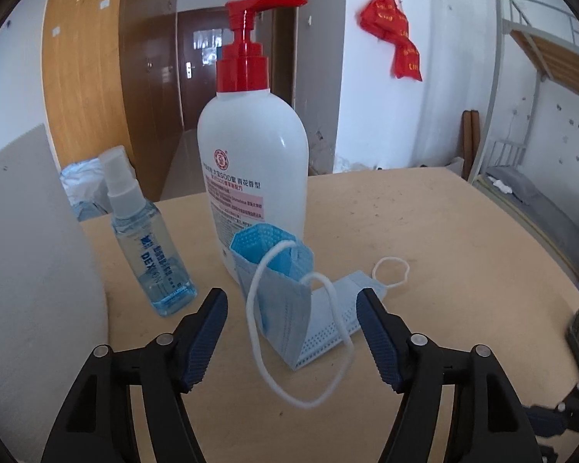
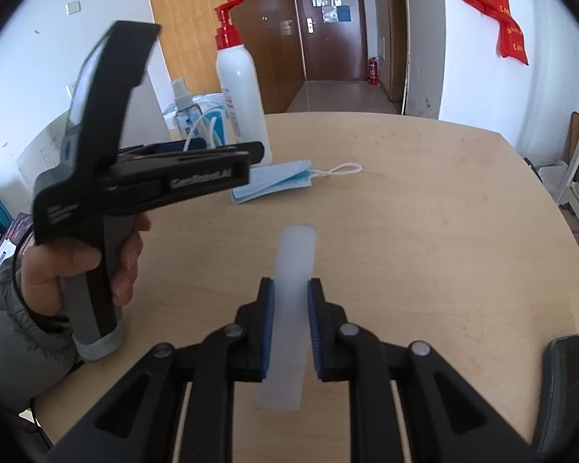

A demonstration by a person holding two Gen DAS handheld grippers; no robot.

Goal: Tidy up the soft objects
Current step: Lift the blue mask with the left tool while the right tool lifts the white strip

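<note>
A blue face mask (image 1: 285, 301) lies bent on the wooden table, one half standing up against the pump bottle, its white ear loops (image 1: 301, 347) trailing; it also shows in the right wrist view (image 2: 274, 183). My left gripper (image 1: 292, 333) is open, its jaws on either side of the mask, just short of it. The left gripper body (image 2: 135, 177) shows in the right wrist view, held by a hand. My right gripper (image 2: 291, 332) is shut on a translucent white strip (image 2: 293, 281), held above the table nearer the front.
A white pump bottle with a red top (image 1: 251, 162) and a small blue spray bottle (image 1: 150, 247) stand behind the mask. A grey board (image 1: 27, 250) stands at the left. The round table (image 2: 444, 231) edge curves right. A bunk bed (image 1: 536, 115) is far right.
</note>
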